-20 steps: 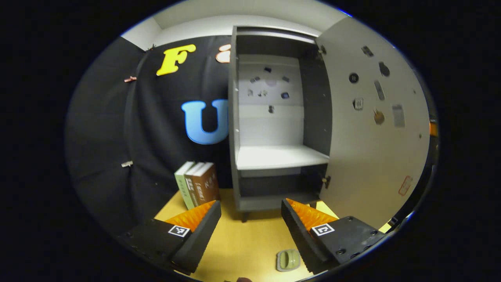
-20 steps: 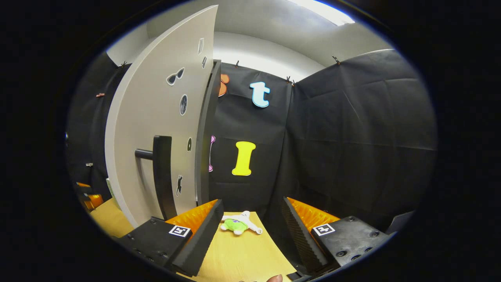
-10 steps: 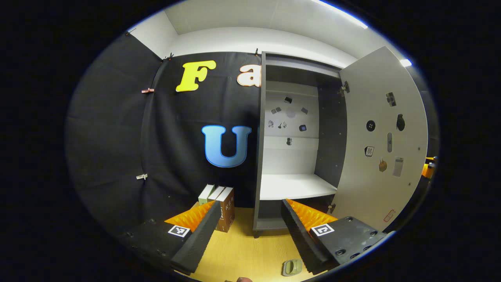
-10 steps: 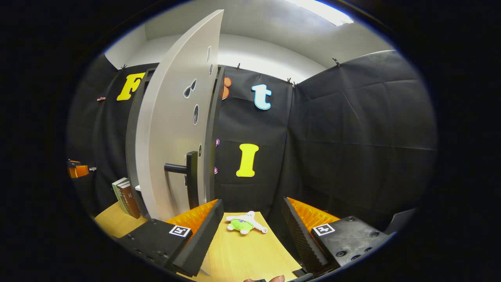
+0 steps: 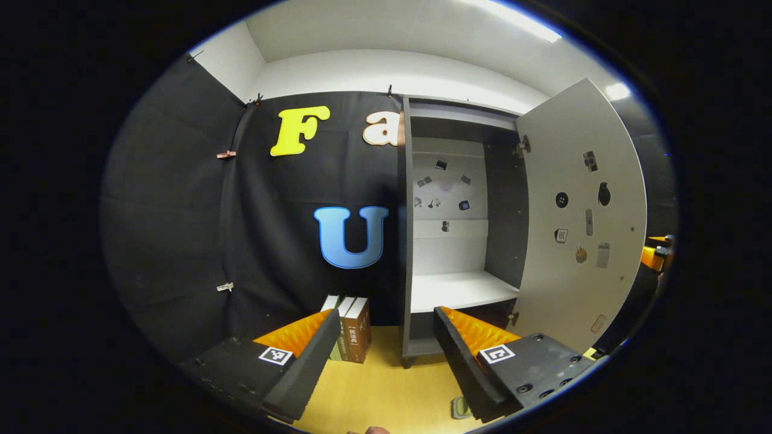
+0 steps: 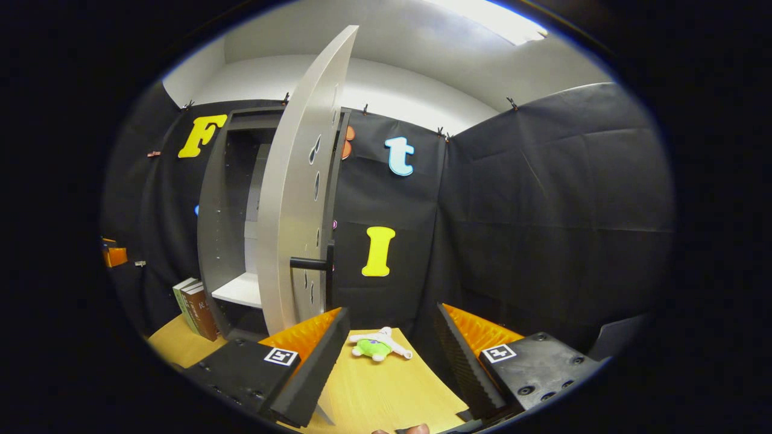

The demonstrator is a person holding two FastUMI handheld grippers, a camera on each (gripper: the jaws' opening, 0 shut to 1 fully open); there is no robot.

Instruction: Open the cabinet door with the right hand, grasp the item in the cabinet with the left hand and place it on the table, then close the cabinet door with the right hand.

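Note:
The grey cabinet (image 5: 405, 241) stands with its door (image 5: 579, 217) swung wide to the right, showing a white shelf (image 5: 461, 289). A small grey-green item (image 5: 461, 408) lies on the wooden table (image 5: 386, 392), half hidden behind one finger of my left gripper (image 5: 386, 355), which is open and holds nothing, back from the cabinet. In the right gripper view the door (image 6: 295, 211) is nearly edge-on with its dark handle (image 6: 313, 263) facing me. My right gripper (image 6: 389, 355) is open, apart from the handle and to its lower right.
Upright books (image 5: 350, 328) stand left of the cabinet, seen too in the right gripper view as books (image 6: 193, 301). A small green and white plush toy (image 6: 377, 345) lies on the table near the back wall. Part of the other gripper (image 5: 654, 253) shows past the door's edge.
The left gripper has drawn back from the cabinet, so the cabinet looks smaller and the item sits lower in view. The right gripper has backed off; the door now appears edge-on.

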